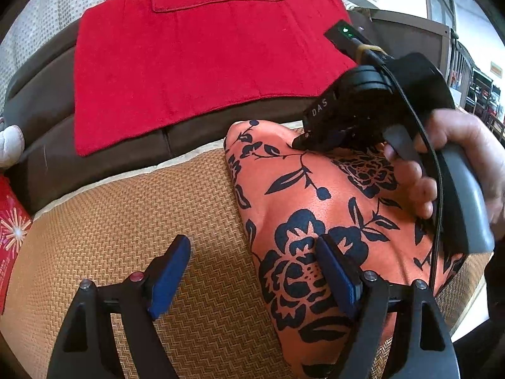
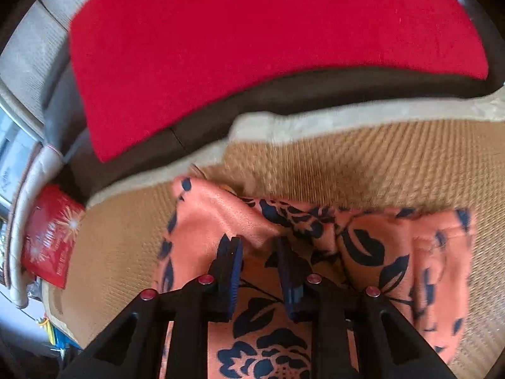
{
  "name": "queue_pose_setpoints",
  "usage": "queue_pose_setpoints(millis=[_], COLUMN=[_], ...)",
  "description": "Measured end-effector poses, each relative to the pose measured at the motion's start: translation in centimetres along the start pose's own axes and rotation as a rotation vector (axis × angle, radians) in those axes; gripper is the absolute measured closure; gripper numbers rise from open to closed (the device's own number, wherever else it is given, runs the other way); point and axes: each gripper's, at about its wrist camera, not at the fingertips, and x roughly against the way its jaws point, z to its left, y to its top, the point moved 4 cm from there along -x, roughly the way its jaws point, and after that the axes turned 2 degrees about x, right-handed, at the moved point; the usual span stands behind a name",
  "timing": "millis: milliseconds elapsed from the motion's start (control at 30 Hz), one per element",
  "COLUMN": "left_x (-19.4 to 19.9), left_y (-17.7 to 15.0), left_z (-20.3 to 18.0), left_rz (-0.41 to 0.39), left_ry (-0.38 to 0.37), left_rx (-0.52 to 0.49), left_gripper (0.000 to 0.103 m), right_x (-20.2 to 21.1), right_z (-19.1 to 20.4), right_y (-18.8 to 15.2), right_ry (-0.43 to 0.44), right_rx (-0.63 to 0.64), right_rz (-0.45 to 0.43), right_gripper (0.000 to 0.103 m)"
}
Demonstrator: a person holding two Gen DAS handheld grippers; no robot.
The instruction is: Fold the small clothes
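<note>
An orange garment with a dark blue flower print (image 1: 315, 208) lies on a woven straw mat (image 1: 126, 221). My left gripper (image 1: 252, 252) is open and empty: its left finger is over the mat, its right finger over the garment's left part. My right gripper (image 1: 303, 140) shows in the left wrist view, held by a hand, its tips down on the garment's far edge. In the right wrist view the right gripper (image 2: 258, 249) stands partly open over a raised fold of the garment (image 2: 221, 218). The view is blurred, so I cannot tell whether it pinches cloth.
A red cloth (image 1: 195, 57) lies over a dark brown sofa cushion (image 1: 110, 154) behind the mat. A red printed packet (image 1: 9, 227) sits at the mat's left edge. The mat's pale border (image 2: 347, 113) runs along the far side.
</note>
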Motion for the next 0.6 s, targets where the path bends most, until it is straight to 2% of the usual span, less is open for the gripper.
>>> queue_pose_setpoints(millis=[67, 300, 467, 600], left_x=[0.1, 0.5, 0.4, 0.3], left_y=[0.1, 0.1, 0.1, 0.2], left_z=[-0.1, -0.6, -0.8, -0.7], left_rz=[0.0, -0.007, -0.015, -0.016], left_ry=[0.002, 0.043, 0.071, 0.082], left_rx=[0.004, 0.001, -0.005, 0.001], left_gripper=[0.021, 0.021, 0.021, 0.021], right_x=[0.4, 7.0, 9.4, 9.7], right_z=[0.1, -1.9, -3.2, -3.5], right_y=[-0.1, -2.5, -6.3, -9.2], right_ry=[0.007, 0.035, 0.07, 0.075], right_rx=[0.002, -0.037, -0.074, -0.063], right_rz=[-0.024, -0.142, -0.139, -0.106], right_gripper=[0.077, 0.077, 0.077, 0.077])
